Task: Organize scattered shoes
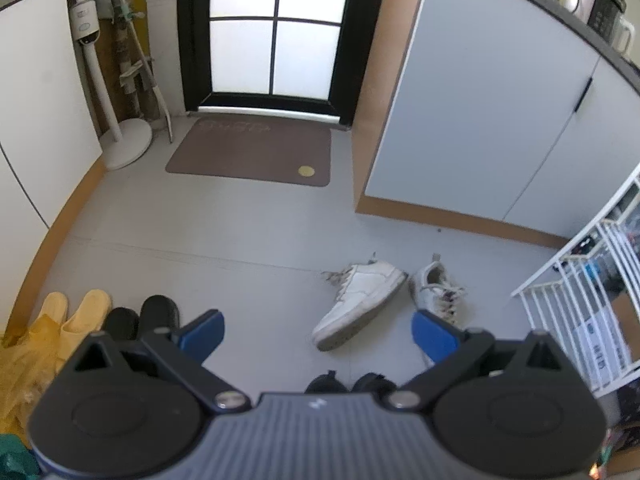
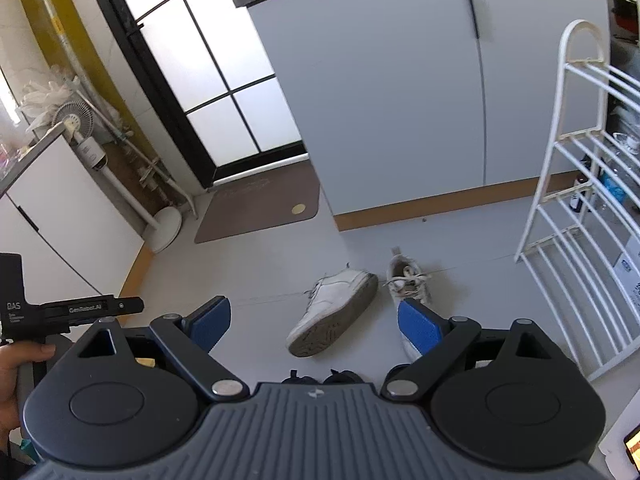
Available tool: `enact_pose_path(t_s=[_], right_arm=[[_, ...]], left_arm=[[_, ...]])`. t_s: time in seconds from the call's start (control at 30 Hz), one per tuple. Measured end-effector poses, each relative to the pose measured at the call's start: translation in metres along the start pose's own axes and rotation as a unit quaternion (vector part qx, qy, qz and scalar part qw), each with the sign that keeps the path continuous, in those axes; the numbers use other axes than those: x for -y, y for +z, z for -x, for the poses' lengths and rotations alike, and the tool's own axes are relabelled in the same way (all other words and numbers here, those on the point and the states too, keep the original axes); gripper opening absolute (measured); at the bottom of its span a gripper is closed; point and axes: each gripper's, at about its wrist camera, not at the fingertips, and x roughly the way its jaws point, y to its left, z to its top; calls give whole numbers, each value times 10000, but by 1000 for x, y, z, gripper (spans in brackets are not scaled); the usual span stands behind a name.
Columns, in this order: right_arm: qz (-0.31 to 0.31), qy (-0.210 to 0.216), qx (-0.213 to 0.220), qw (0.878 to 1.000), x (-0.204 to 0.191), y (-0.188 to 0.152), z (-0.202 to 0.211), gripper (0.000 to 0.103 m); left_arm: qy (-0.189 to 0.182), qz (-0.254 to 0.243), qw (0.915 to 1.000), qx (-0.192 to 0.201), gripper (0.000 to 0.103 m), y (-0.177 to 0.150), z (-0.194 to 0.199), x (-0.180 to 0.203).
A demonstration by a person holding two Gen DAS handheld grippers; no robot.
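Two white sneakers lie on the grey floor. One sneaker [image 1: 360,300] [image 2: 332,308] is tipped on its side with the sole showing. The other sneaker [image 1: 434,288] [image 2: 406,280] stands upright just right of it, laces loose. My left gripper [image 1: 318,336] is open and empty, above and short of them. My right gripper [image 2: 314,322] is open and empty, with its right finger [image 2: 420,326] in front of the upright sneaker. Yellow slippers [image 1: 76,312] and black slippers [image 1: 144,316] sit paired at the left. Dark shoe tops [image 1: 348,382] [image 2: 322,378] peek over each gripper body.
A white wire shoe rack [image 2: 580,208] [image 1: 580,280] stands at the right. A white cabinet [image 1: 480,112] is behind the sneakers. A brown doormat [image 1: 252,152] lies before the glass door [image 1: 276,28]. A standing fan [image 1: 116,136] is at the left wall.
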Motion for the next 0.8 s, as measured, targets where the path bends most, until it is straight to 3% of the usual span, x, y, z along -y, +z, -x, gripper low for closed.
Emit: enact_pose_path(t_s=[0.37, 0.47, 0.67, 0.8], right_arm=[[-295, -75, -461, 9985, 23, -7, -71, 94], [-391, -38, -650, 9971, 27, -10, -93, 94], [-312, -153, -925, 9951, 29, -16, -140, 94], [-266, -204, -1067, 9937, 22, -11, -178, 94]], left_arm=[[26, 49, 9996, -288, 101, -1, -46, 4], [154, -34, 9988, -455, 101, 9, -64, 8], [-70, 238, 9980, -583, 101, 25, -96, 6], [14, 293, 9972, -688, 101, 43, -113, 2]])
